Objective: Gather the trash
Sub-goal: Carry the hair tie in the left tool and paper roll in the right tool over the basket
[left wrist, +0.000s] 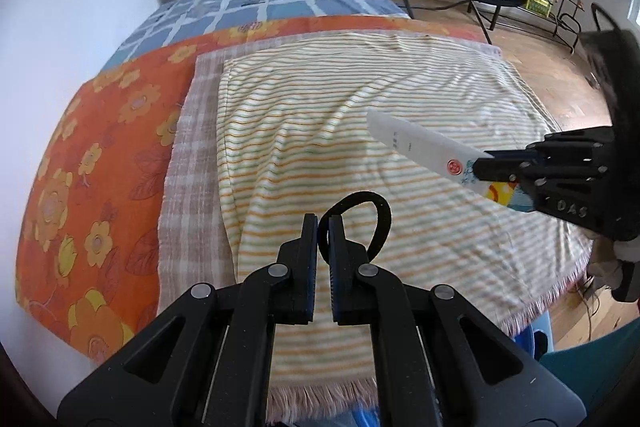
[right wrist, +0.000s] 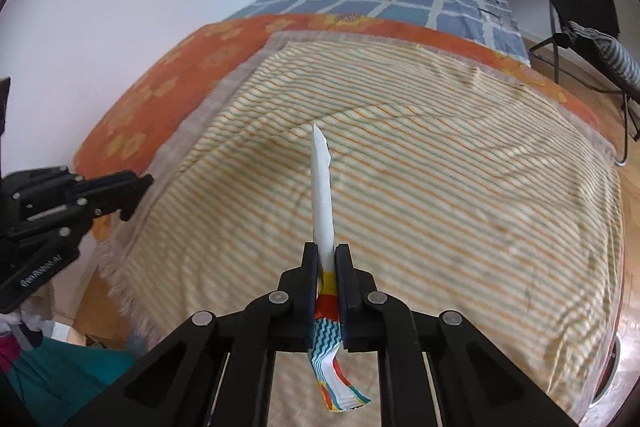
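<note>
Above the striped towel spread over the bed, the left gripper pinches a black elastic loop between its nearly closed fingers, the loop arching up and to the right. Off to the right, the right gripper is clamped on a white wrapper with a colourful printed end, held edge-up above the towel.

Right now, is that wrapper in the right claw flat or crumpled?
Flat. The wrapper sticks out straight and edge-on from the shut right gripper; the left view shows its smooth white face.
</note>
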`<state>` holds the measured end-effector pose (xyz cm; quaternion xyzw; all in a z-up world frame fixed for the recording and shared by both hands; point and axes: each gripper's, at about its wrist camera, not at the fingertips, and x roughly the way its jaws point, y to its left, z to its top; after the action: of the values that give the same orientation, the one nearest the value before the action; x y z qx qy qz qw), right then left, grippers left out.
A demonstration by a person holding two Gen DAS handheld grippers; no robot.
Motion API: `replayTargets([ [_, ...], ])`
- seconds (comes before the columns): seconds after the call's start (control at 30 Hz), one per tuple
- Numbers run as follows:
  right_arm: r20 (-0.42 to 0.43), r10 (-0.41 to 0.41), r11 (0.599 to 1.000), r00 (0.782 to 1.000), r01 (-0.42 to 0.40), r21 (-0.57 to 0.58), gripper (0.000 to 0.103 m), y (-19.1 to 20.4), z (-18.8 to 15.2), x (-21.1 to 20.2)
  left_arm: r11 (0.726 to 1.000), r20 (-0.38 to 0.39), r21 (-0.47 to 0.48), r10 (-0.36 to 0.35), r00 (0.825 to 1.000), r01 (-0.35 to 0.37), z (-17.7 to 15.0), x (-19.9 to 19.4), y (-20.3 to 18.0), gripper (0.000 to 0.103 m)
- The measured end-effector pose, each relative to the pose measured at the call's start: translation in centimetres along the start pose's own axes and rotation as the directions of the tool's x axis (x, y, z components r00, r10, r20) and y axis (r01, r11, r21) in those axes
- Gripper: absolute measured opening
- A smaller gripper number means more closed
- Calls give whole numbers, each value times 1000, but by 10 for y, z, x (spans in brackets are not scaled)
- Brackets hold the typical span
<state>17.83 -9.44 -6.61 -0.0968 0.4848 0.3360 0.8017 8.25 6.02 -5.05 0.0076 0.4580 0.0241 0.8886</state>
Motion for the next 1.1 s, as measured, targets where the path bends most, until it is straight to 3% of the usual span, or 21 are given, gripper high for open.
replayTargets([
  [0.37,65,43,999,997,-44,22,6,12,-60,-74,997,51,72,-19,999,15,-43,-49,-40,3],
  [0.63,65,90,996,994,-91,19,6,23,-116,-108,992,33,122,-44,998,40,-75,-56,-64,3],
  [1.1,-57,189,982,980,-188,14,6,44,-201,-91,989,-79,139,-47,996,57,-133,-37,-73,3],
])
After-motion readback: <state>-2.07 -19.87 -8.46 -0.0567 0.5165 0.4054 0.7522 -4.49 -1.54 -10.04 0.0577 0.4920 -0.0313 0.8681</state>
